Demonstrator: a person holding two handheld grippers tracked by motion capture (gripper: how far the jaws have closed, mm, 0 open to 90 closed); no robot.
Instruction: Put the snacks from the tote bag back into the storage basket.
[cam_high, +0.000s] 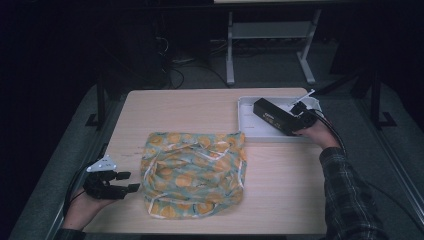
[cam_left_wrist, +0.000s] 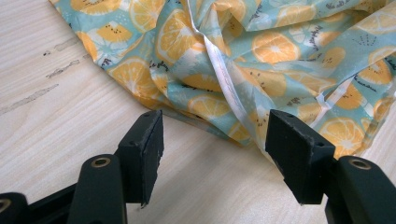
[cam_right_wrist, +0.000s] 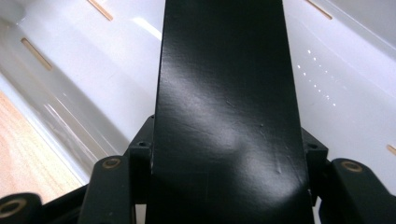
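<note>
Gripping a long black box (cam_high: 274, 116) between both jaws, right claw (cam_high: 298, 118), over the white tray (cam_high: 245, 125) beyond the fruit-print cloth (cam_high: 194, 172) on the bench (cam_high: 200, 107). Left claw (cam_high: 131, 181) just beside the cloth's near-left edge, jaws wide, empty.

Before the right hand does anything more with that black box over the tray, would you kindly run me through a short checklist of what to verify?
1. Right gripper clamped on the black box: ok, the jaws press both its long sides in the right gripper view.
2. Box over the white tray: ok, tray floor and walls lie beneath it.
3. Box resting on the tray floor: cannot tell.
4. Landing spot in the tray free of other things: cannot tell, the box hides it.
5. Left gripper empty: ok, its jaws stand open beside the fruit-print cloth.
6. Cloth apart from the tray: ok, bare table between them.
</note>
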